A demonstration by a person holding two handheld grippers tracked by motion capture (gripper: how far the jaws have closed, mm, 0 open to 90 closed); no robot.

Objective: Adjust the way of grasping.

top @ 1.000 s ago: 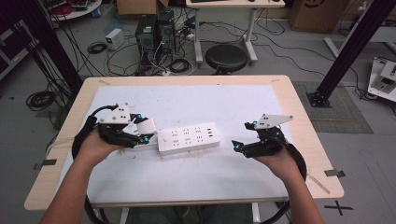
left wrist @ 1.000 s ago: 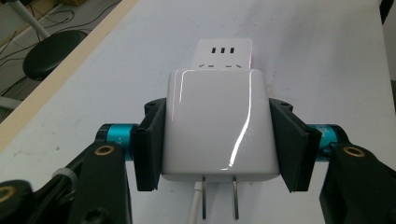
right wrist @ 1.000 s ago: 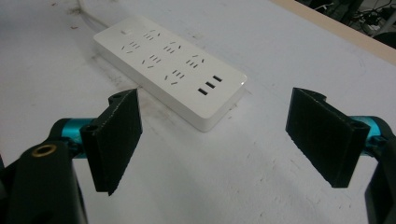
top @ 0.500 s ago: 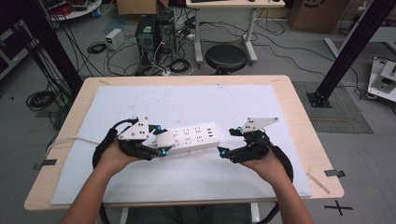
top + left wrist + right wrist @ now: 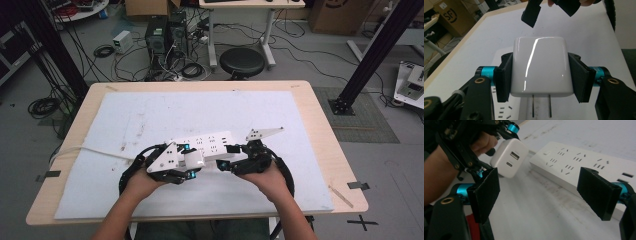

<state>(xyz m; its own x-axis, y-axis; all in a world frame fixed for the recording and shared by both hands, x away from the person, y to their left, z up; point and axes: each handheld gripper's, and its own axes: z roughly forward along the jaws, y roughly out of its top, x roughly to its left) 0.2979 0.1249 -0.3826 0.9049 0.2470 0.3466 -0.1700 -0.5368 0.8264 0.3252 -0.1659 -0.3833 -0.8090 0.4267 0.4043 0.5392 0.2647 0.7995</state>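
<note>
Left gripper (image 5: 192,167) is clamped on the white charger (image 5: 540,67), pads on its two flat sides, prongs pointing down at the power strip (image 5: 205,144) just below. The charger is a small, light, rigid block with a glossy shell, so likely slippery; squeezing the flat sides is the right hold, since it keeps the prongs free and the USB face (image 5: 512,159) clear. The prongs are the only delicate part; a tilted entry could bend them.

The power strip lies flat mid-table, long and stiff, light enough to slide when pushed. It probably needs pinning at the end nearest the right gripper (image 5: 226,159), whose jaws stand wide apart with nothing between them, one pad just over the strip's edge in the right gripper view.

The strip's cord (image 5: 90,150) trails off the left edge. The surface is a white mat (image 5: 150,107), scuffed and stained, on a wooden table (image 5: 320,125). Beyond it: grey floor, a black stool (image 5: 242,61), computer towers (image 5: 165,35), loose cables, cardboard boxes.
</note>
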